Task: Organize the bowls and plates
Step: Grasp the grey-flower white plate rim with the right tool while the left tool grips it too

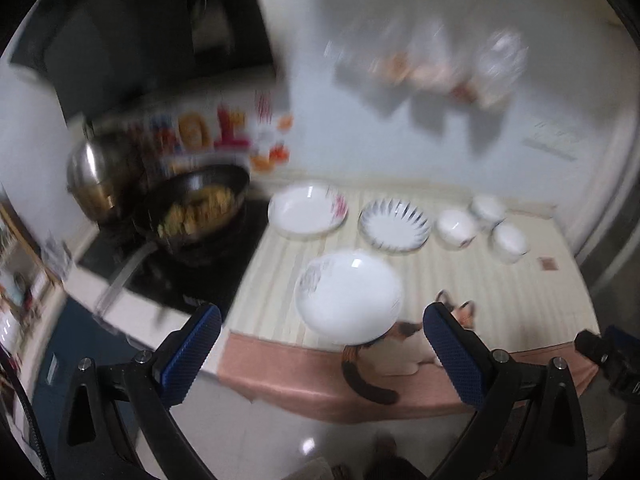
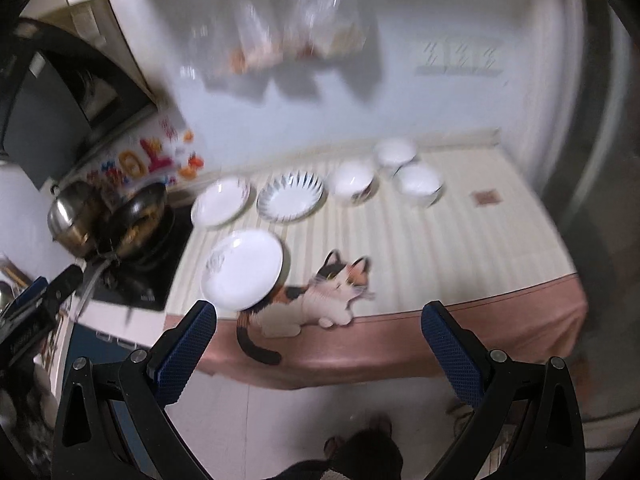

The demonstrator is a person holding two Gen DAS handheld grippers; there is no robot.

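Observation:
Three plates lie on a cream striped tablecloth: a white plate with a grey pattern nearest me, a white plate with a pink flower behind it, and a blue-rayed plate to its right. Three white bowls stand in a cluster at the back right. My left gripper is open and empty, held above the table's front edge. My right gripper is open and empty, also in front of the table.
A black cooktop at the left carries a dark pan of food and a steel pot. A cat picture is printed at the cloth's front. Plastic bags hang on the wall.

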